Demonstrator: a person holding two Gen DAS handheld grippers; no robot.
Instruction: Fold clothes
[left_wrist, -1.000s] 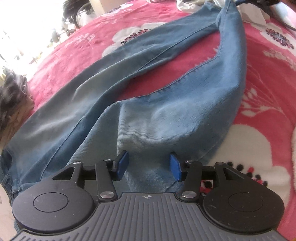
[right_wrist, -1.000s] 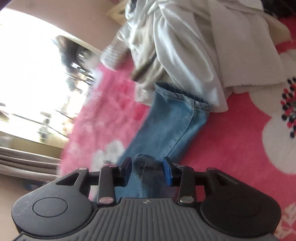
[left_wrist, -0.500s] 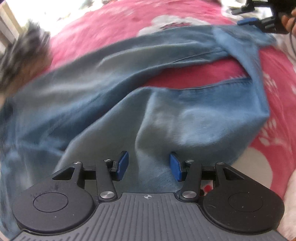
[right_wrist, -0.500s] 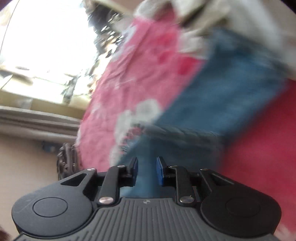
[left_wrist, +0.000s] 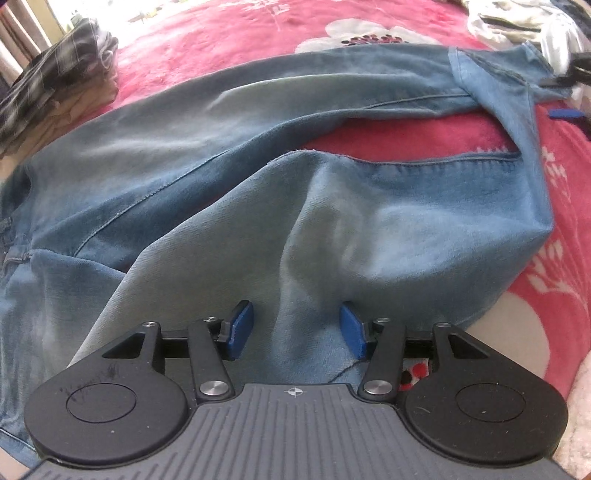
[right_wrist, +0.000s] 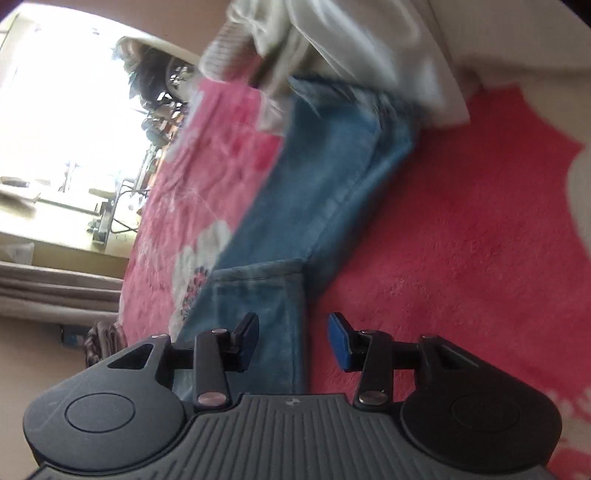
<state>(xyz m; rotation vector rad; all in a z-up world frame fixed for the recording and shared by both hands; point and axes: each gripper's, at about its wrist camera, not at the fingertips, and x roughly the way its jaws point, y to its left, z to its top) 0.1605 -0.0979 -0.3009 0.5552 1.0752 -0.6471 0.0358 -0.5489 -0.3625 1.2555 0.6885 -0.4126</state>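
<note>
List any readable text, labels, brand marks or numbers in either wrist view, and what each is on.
No readable text in either view.
Left tongs: only a small crosshair symbol on the grey body, no letters.
Right tongs: a similar small mark on the body, too blurred to read.
Jeans: no visible tag or brand patch.
Pink blanket: floral print only, no lettering.

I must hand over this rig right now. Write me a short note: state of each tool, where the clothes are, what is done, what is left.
Left tool: open, holding nothing, jeans fabric between its fingers.
Right tool: open, holding nothing, over the hem of one jeans leg.
Jeans lie on the pink floral blanket, one leg end doubled back over the other; legs not aligned.
White garment lies heaped at the far leg end; plaid clothes lie at the blanket's edge.
Left: align legs, finish folding the jeans.
</note>
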